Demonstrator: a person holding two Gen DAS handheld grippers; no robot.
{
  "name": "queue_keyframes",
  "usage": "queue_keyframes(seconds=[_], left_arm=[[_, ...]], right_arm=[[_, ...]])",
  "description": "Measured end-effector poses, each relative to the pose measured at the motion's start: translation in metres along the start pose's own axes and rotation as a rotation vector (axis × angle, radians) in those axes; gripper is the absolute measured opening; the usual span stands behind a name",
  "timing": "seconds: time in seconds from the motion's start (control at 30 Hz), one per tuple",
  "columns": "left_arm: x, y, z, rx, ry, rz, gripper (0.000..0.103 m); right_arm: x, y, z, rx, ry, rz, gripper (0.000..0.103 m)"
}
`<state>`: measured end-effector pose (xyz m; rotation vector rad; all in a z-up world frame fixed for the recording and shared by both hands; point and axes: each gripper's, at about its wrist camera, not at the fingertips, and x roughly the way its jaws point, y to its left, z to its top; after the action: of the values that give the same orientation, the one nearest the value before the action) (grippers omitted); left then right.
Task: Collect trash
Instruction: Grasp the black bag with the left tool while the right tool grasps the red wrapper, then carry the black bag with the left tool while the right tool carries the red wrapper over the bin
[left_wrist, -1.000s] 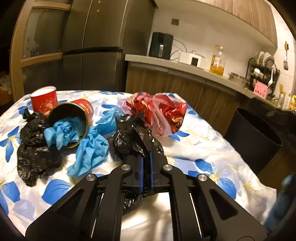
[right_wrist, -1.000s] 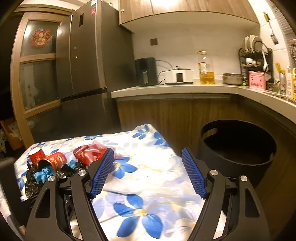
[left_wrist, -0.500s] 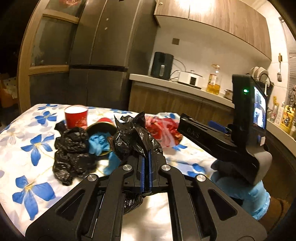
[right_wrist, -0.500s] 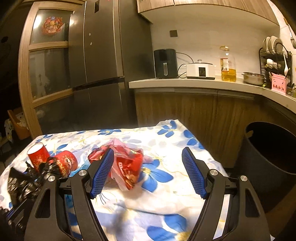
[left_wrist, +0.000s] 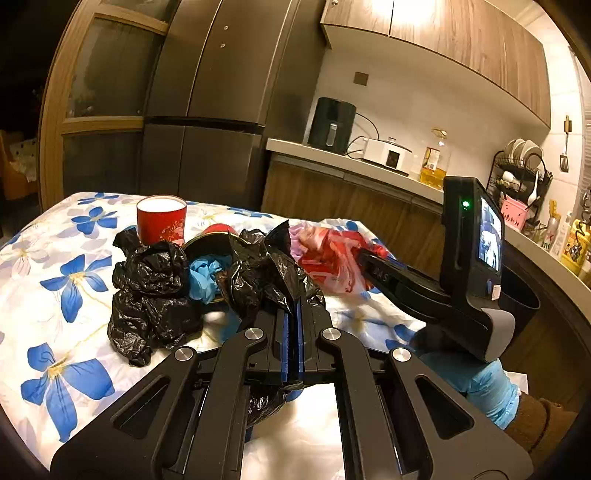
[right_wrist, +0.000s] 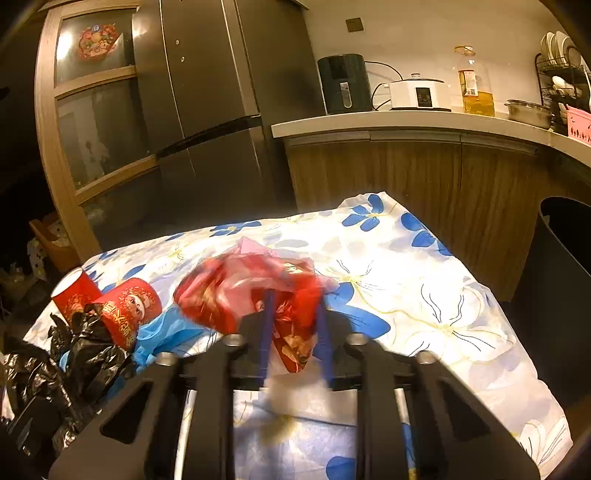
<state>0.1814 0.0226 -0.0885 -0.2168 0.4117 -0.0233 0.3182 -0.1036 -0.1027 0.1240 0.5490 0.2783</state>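
Note:
My left gripper (left_wrist: 291, 314) is shut on a crumpled black plastic bag (left_wrist: 258, 273), held a little above the flowered tablecloth (left_wrist: 55, 280). Behind it lie a second black bag (left_wrist: 151, 291), a tipped red cup (left_wrist: 212, 240) stuffed with a blue glove (left_wrist: 203, 273), and an upright red cup (left_wrist: 160, 219). In the right wrist view my right gripper (right_wrist: 291, 306) has its jaws closing around a red plastic bag (right_wrist: 229, 291). The bag fills the gap between the blue pads (right_wrist: 264, 332). A gloved hand (left_wrist: 476, 384) holds that gripper.
A dark round bin (right_wrist: 561, 280) stands on the floor off the table's right edge. A wooden counter (right_wrist: 406, 122) with appliances and a dark fridge (right_wrist: 207, 110) lie beyond the table. The cups, glove and black bag (right_wrist: 88, 354) cluster at the left of the cloth.
My right gripper came down and forward over the red bag and its wide jaws narrowed around it. My left gripper rose slightly with the black bag still in it.

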Motion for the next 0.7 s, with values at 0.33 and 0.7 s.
queue_keyframes(seconds=[0.33,0.7], left_arm=[[-0.008,-0.014,0.003,0.015,-0.010,0.001,0.002],[-0.016,-0.044,0.006,0.039,-0.007,-0.016,0.002]], right_arm=[[-0.066,-0.009,0.001,-0.025,-0.091,0.006,0.012],[-0.136,-0.035,-0.004,-0.020,-0.156,-0.023,0.012]])
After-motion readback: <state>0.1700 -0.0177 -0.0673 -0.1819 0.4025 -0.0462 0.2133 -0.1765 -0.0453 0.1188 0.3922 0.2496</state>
